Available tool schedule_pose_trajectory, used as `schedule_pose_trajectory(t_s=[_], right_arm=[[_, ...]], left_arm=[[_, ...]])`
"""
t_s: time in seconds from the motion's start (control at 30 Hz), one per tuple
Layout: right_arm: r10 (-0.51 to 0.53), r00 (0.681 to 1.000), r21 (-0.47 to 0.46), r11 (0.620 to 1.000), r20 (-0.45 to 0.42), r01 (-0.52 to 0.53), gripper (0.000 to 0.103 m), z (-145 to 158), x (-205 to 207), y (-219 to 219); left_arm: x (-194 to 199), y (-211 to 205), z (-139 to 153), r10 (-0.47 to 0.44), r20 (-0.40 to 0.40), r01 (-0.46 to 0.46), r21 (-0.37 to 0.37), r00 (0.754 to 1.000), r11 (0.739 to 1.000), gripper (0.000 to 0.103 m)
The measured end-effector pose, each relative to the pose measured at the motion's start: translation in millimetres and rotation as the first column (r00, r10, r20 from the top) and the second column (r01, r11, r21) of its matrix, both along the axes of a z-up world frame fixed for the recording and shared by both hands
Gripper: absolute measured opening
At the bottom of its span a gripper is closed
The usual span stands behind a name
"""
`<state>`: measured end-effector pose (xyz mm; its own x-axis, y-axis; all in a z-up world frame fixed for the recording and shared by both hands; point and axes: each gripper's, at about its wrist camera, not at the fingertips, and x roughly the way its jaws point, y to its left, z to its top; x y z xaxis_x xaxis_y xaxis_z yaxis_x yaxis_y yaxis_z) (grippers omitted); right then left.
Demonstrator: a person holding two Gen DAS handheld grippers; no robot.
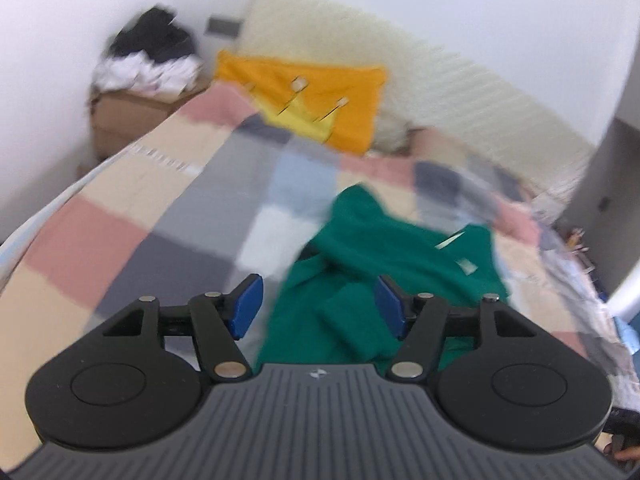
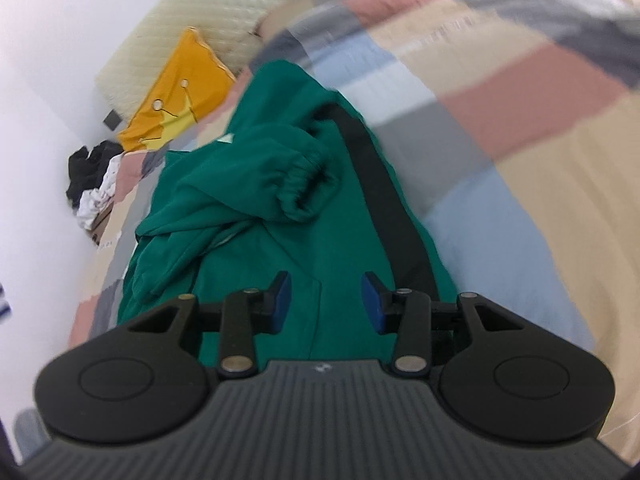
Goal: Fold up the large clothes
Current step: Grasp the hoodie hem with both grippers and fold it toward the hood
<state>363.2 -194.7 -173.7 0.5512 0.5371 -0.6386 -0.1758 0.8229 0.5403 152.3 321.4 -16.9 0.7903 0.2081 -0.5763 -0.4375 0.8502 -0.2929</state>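
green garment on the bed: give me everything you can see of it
The green garment is a soft, sweatshirt-like knit, crumpled rather than spread flat, lying on the patchwork bedspread. One sleeve with a gathered elastic cuff is flopped across the body. A dark stripe runs along one side. Small white marks show near the top. Neither gripper is closed on it.

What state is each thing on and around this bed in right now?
Green fabric garment with a black stripe: crumpled, unfolded, lying on the bed.
Patchwork checked bed cover: spread out flat.
Orange cushion with a yellow crown: propped against the cream quilted headboard.
Black and white clothes pile: heaped on a brown cardboard box.
Left gripper: jaws open, empty.
Right gripper: jaws open, empty.
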Motion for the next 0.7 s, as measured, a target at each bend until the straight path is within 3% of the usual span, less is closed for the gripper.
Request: schedule_pose_trajectory(t_s=[0.1,0.2,0.33,0.47,0.63,0.7], right_arm=[[-0.046,0.995,0.012,0.999,-0.084,0.047,0.062,-15.1,7.7,-4.5],[-0.095,0.985,0.004,0.995,-0.147,0.097,0.062,-26.1,14.1,-9.9],[-0.144,0.981,-0.045,0.989,-0.127,0.139,0.062,-23.3,18.9,-16.1],[-0.187,0.971,-0.084,0.981,-0.148,0.176,0.062,-28.9,30.3,-28.3],[-0.229,0.934,-0.075,0.973,-0.276,0.216,0.062,-54.0,42.8,-39.7],[-0.224,0.933,-0.073,0.975,-0.283,0.212,0.068,-57.4,41.5,-37.4]], left_arm=[[-4.1,31.1,-26.9,-0.006,-0.064,0.0,-0.093,0.998,0.996,0.068],[-4.8,53.6,-63.0,-0.014,-0.103,-0.007,-0.207,0.995,0.978,0.068],[0.7,75.5,-113.3,-0.011,-0.151,-0.041,-0.332,0.988,0.943,0.068],[12.3,81.7,-153.5,-0.043,-0.183,-0.034,-0.401,0.982,0.916,0.068],[22.2,85.0,-191.8,-0.107,-0.214,-0.012,-0.49,0.971,0.872,0.068],[23.8,86.5,-200.2,-0.119,-0.216,-0.006,-0.504,0.969,0.864,0.068]])
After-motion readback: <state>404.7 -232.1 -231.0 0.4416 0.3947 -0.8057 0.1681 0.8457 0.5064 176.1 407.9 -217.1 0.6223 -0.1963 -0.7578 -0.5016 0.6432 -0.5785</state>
